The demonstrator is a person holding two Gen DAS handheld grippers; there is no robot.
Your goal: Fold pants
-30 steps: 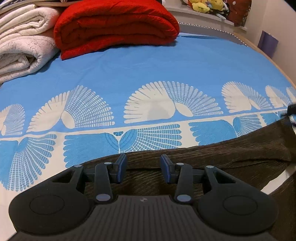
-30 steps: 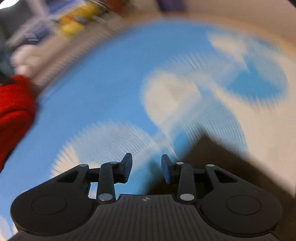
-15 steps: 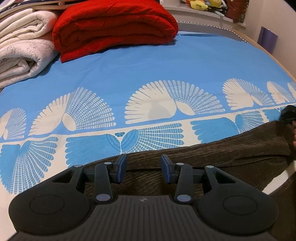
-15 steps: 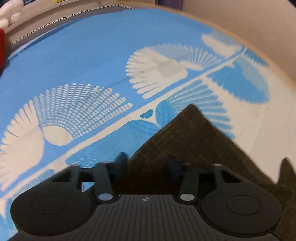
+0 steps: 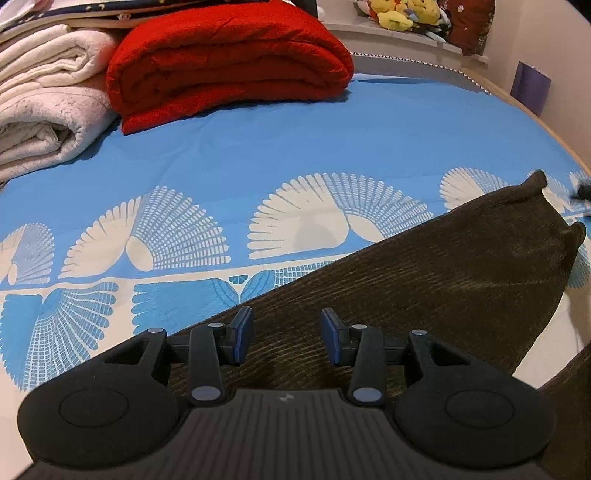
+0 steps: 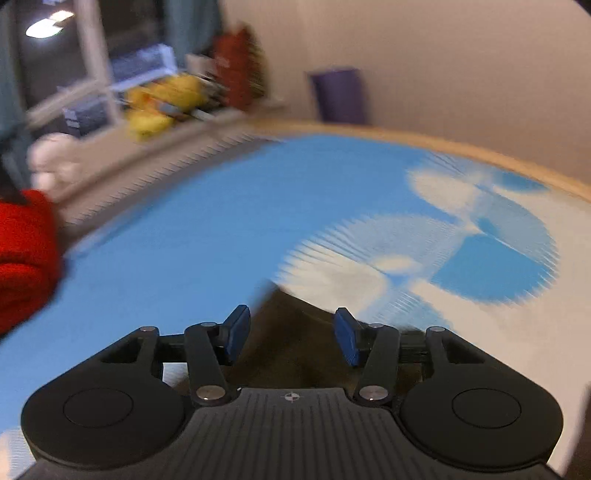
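Note:
Dark brown corduroy pants (image 5: 461, 273) lie on the blue patterned bedsheet (image 5: 295, 147), reaching from under my left gripper up to the right, where their far corner is raised. My left gripper (image 5: 286, 336) is open over the pants' near edge, with nothing between its fingers. In the blurred right wrist view, my right gripper (image 6: 291, 339) is open with a point of the brown pants (image 6: 291, 325) between and below its fingers; contact is unclear.
A folded red blanket (image 5: 229, 62) and folded white blankets (image 5: 48, 110) sit at the bed's far left. Stuffed toys (image 5: 402, 14) line a shelf behind the bed. A purple object (image 5: 530, 86) stands by the wall. The bed's wooden edge (image 6: 480, 151) curves at right.
The right end of the pants has been lifted and carried up and away across the sheet. My right gripper has swung upward and now looks toward the wall. My left gripper stays put.

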